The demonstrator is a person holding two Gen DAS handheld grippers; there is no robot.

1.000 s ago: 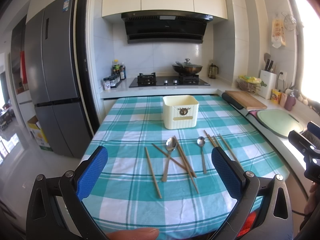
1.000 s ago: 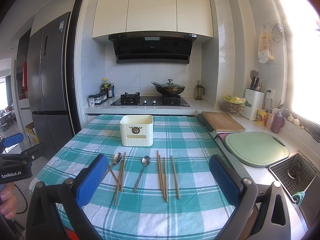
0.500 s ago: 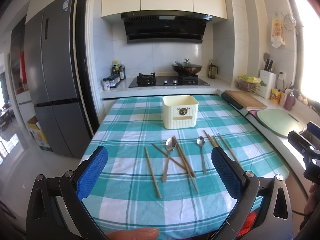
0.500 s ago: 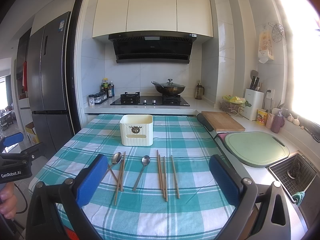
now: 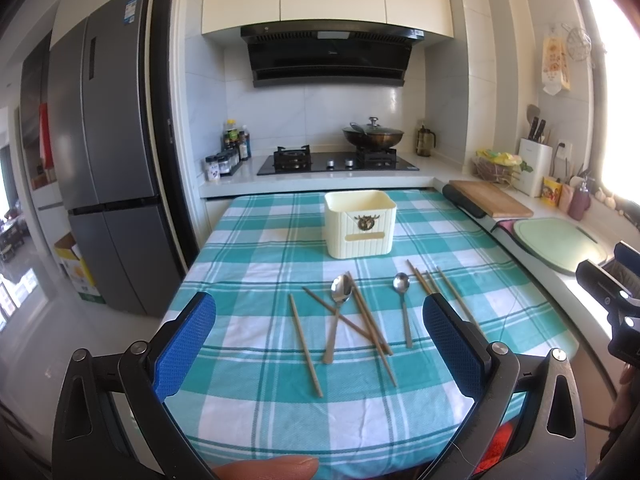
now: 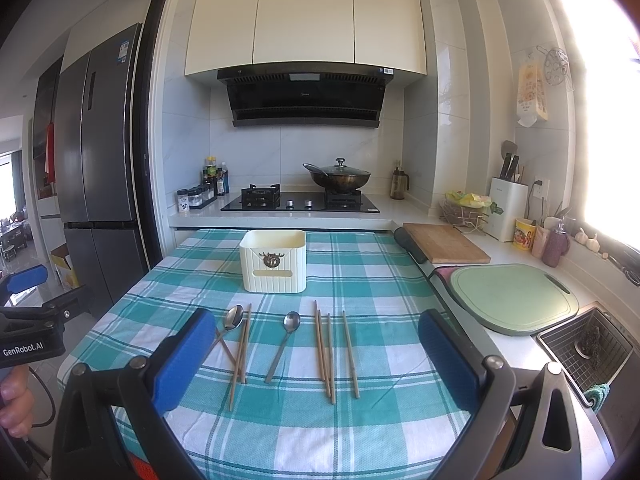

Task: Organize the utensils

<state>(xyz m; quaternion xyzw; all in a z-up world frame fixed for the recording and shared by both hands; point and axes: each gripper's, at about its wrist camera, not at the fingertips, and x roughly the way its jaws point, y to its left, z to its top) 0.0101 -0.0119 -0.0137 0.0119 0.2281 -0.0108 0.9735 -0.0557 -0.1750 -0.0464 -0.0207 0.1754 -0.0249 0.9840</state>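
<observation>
A cream utensil box (image 5: 360, 224) (image 6: 273, 260) stands open-topped on the teal checked tablecloth (image 5: 256, 396) (image 6: 376, 272). In front of it lie two metal spoons (image 5: 338, 312) (image 5: 403, 304) (image 6: 285, 340) and several wooden chopsticks (image 5: 305, 344) (image 6: 330, 352), some crossed over the left spoon (image 6: 232, 322). My left gripper (image 5: 320, 348) hangs open above the table's near edge, nothing between its blue pads (image 5: 184, 344). My right gripper (image 6: 316, 360) is also open and empty, short of the utensils.
Behind the table runs a counter with a gas hob (image 6: 300, 202) and a lidded wok (image 6: 339, 176). A wooden board (image 6: 444, 242), a green cutting board (image 6: 512, 296) and a sink (image 6: 588, 348) line the right side. A tall grey fridge (image 5: 108, 152) stands left.
</observation>
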